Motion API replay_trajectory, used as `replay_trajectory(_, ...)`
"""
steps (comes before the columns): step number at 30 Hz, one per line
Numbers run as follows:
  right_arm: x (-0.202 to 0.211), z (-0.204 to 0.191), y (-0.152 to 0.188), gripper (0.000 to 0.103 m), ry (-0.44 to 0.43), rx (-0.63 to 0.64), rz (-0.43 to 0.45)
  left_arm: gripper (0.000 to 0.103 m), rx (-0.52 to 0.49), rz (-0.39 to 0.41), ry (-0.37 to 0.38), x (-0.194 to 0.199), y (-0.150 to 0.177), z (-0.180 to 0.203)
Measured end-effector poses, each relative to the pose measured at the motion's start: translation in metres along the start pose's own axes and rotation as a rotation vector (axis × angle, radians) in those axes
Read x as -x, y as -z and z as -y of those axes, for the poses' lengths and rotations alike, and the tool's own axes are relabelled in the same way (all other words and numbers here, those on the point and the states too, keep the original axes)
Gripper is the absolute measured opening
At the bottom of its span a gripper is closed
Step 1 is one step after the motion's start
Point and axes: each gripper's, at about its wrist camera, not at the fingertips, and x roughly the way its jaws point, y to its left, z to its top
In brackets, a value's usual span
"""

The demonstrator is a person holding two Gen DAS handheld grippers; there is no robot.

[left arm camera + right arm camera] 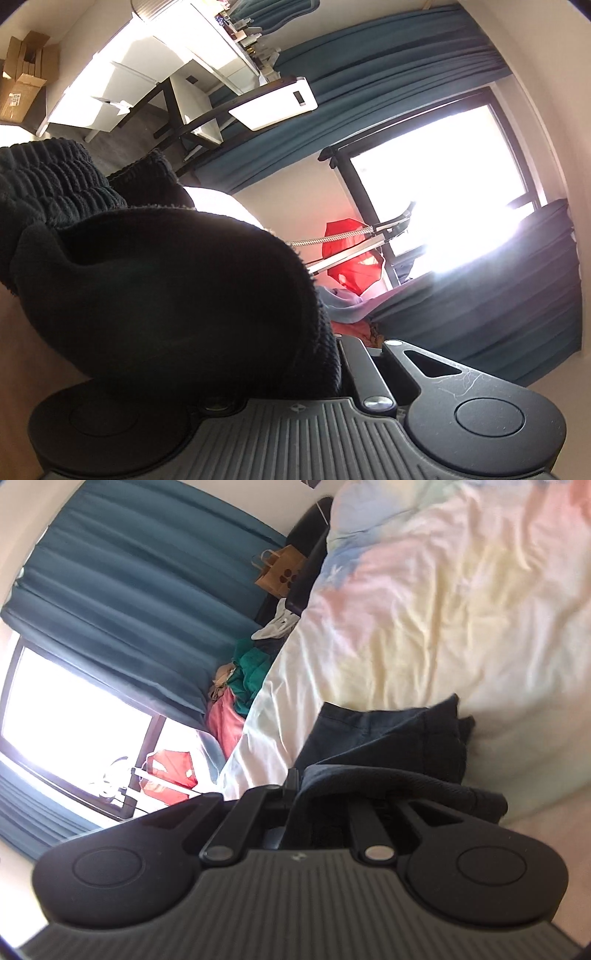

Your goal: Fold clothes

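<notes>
A black garment [166, 288] with a ribbed elastic waistband [48, 184] fills the left half of the left wrist view. It drapes over my left gripper [332, 369], which is shut on its edge; the left finger is hidden under the cloth. In the right wrist view my right gripper [314, 801] is shut on the dark garment [388, 738], whose fabric bunches between the fingers and lies onto the bed [443, 609].
The bed has a pastel, wrinkled cover. Teal curtains [129, 590] and a bright window [443, 166] stand behind. A pile of clothes [240, 686] and a paper bag [277, 572] sit beside the bed. A white desk [129, 85] and a cardboard box [22, 74] are further off.
</notes>
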Motion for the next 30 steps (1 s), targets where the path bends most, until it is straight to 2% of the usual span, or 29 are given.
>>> replay_trajectory(5,-0.112,-0.04,-0.005,0.007,0.096,0.154,-0.028,0.007,-0.11,-0.02,-0.111,-0.112,-0.021,0.035)
replay_trajectory(8,-0.176,-0.039,-0.002,0.007,0.17,0.174,-0.06,0.007,-0.153,-0.045,-0.189,-0.177,-0.021,0.039)
replay_trajectory(12,-0.236,-0.032,0.015,0.007,0.241,0.269,-0.08,0.008,-0.191,-0.093,-0.293,-0.246,-0.01,0.025)
replay_trajectory(15,-0.255,-0.023,0.023,0.01,0.274,0.284,-0.106,0.01,-0.236,-0.134,-0.341,-0.27,-0.003,0.014)
replay_trajectory(18,-0.251,-0.015,0.019,0.014,0.226,0.229,-0.115,0.015,-0.263,-0.176,-0.319,-0.28,-0.002,0.001)
replay_trajectory(20,-0.242,-0.01,0.013,0.025,0.17,0.193,-0.133,0.025,-0.258,-0.205,-0.266,-0.272,-0.007,0.0)
replay_trajectory(21,-0.232,-0.009,0.01,0.038,0.149,0.184,-0.127,0.029,-0.255,-0.215,-0.242,-0.265,-0.009,0.0)
replay_trajectory(22,-0.222,-0.007,0.007,0.052,0.129,0.175,-0.12,0.038,-0.254,-0.222,-0.222,-0.256,-0.011,0.001)
replay_trajectory(23,-0.208,-0.006,0.005,0.06,0.113,0.174,-0.096,0.05,-0.257,-0.222,-0.207,-0.246,-0.012,0.001)
replay_trajectory(24,-0.193,-0.003,0.003,0.066,0.097,0.17,-0.067,0.056,-0.262,-0.214,-0.198,-0.233,-0.013,0.002)
replay_trajectory(25,-0.177,0.0,0.001,0.066,0.079,0.159,-0.044,0.065,-0.269,-0.201,-0.188,-0.218,-0.014,0.002)
replay_trajectory(27,-0.145,0.009,0.0,0.067,0.05,0.131,-0.011,0.076,-0.274,-0.175,-0.174,-0.188,-0.014,-0.001)
replay_trajectory(30,-0.102,0.029,0.009,0.07,0.026,0.085,0.02,0.079,-0.243,-0.167,-0.166,-0.147,-0.01,-0.017)
